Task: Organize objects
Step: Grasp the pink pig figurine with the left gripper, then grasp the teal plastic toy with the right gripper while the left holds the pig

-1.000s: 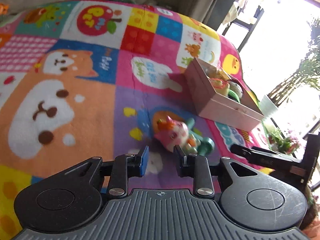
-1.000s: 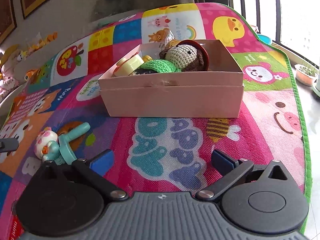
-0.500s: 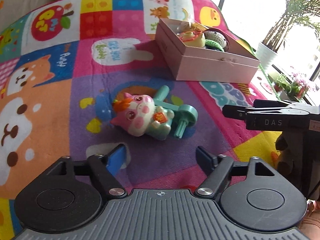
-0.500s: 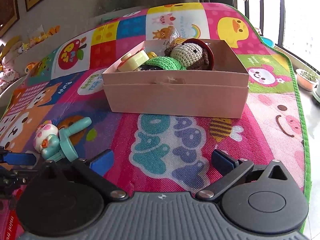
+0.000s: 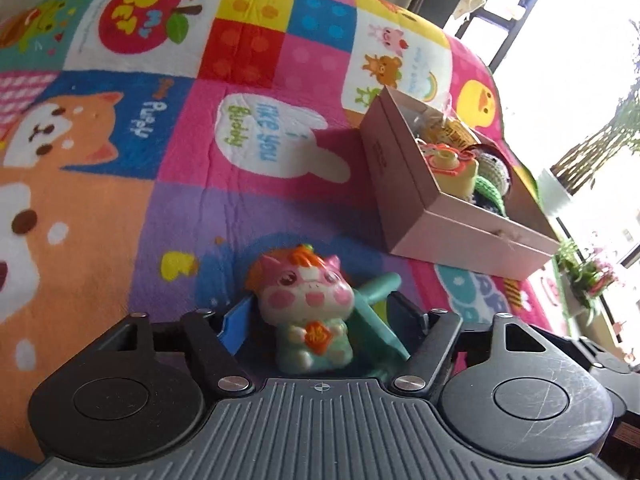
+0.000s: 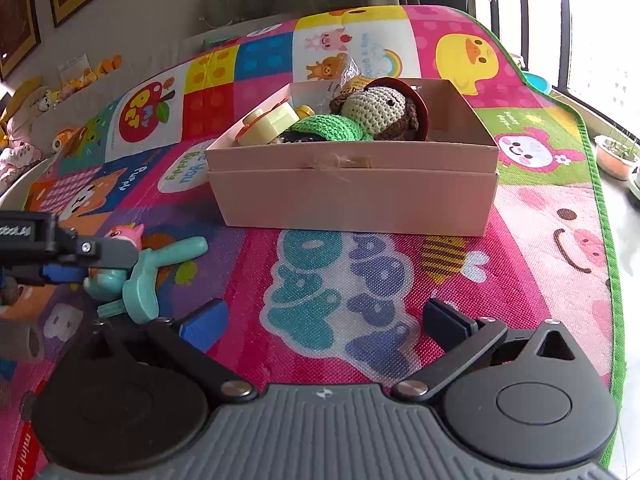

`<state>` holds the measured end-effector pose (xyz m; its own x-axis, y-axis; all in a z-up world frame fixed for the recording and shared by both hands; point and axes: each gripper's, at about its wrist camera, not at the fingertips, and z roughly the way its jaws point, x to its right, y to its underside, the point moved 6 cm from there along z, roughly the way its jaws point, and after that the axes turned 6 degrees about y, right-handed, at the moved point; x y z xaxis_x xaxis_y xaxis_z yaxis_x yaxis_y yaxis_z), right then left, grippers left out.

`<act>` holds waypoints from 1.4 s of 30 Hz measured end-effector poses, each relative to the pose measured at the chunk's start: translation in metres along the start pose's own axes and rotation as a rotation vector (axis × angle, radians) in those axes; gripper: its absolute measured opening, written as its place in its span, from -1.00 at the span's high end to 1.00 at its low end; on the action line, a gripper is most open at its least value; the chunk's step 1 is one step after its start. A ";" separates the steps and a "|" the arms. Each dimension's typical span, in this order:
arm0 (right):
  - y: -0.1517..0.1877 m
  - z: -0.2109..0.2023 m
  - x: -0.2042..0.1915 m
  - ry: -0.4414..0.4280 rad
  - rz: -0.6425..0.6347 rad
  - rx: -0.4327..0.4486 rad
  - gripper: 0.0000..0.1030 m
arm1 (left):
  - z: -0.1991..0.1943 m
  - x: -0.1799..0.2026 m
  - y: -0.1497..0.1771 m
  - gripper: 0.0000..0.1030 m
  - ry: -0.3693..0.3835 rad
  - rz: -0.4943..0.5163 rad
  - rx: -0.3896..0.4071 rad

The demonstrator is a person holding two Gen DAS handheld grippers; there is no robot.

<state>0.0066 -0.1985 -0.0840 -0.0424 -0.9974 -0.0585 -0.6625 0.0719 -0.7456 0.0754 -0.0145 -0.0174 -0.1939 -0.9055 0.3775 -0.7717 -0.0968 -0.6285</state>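
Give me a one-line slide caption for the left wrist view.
Left tongs straddle the cat figurine on the play mat, pink box beyond.

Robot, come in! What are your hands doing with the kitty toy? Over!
Left gripper open around kitty toy, not clamped. Right gripper open, empty. Toy on mat. Box path clear.

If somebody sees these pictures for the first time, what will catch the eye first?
Probably the pink-and-teal cat figurine toy, sitting between the open fingers of the left gripper on the colourful patchwork play mat. Next, the pink cardboard box further back on the mat, holding a crocheted doll with a brown hat.
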 end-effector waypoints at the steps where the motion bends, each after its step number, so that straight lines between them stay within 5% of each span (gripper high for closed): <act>1: 0.001 0.001 -0.002 0.014 -0.018 -0.006 -1.00 | 0.001 -0.001 -0.001 -0.26 -0.025 0.026 0.006; 4: 0.002 0.006 -0.010 0.050 -0.092 -0.031 -1.00 | -0.006 -0.009 -0.001 -0.04 -0.019 0.040 0.018; 9: 0.001 0.007 -0.014 0.040 -0.129 -0.038 -1.00 | -0.031 -0.021 0.019 -0.02 -0.021 0.096 0.020; 18: -0.014 -0.011 -0.069 -0.238 -0.150 -0.004 -1.00 | -0.051 -0.021 0.047 -0.04 -0.021 0.185 0.017; 24: -0.010 0.006 -0.090 -0.089 -0.301 -0.003 -1.00 | -0.050 -0.022 0.050 -0.04 -0.024 0.194 0.061; 29: -0.011 -0.007 -0.053 0.224 -0.403 0.132 -1.00 | -0.048 -0.023 0.051 -0.04 -0.019 0.168 0.105; 35: -0.024 -0.018 -0.058 -0.063 -0.193 0.029 -1.00 | -0.049 -0.023 0.054 -0.04 -0.015 0.176 0.125; 42: -0.031 0.022 -0.094 -0.076 -0.169 -0.060 -0.92 | -0.051 -0.024 0.055 -0.04 -0.006 0.158 0.123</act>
<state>0.0476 -0.1064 -0.0701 0.1288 -0.9916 0.0125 -0.6990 -0.0997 -0.7081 0.0061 0.0227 -0.0263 -0.3029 -0.9158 0.2639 -0.6522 -0.0027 -0.7581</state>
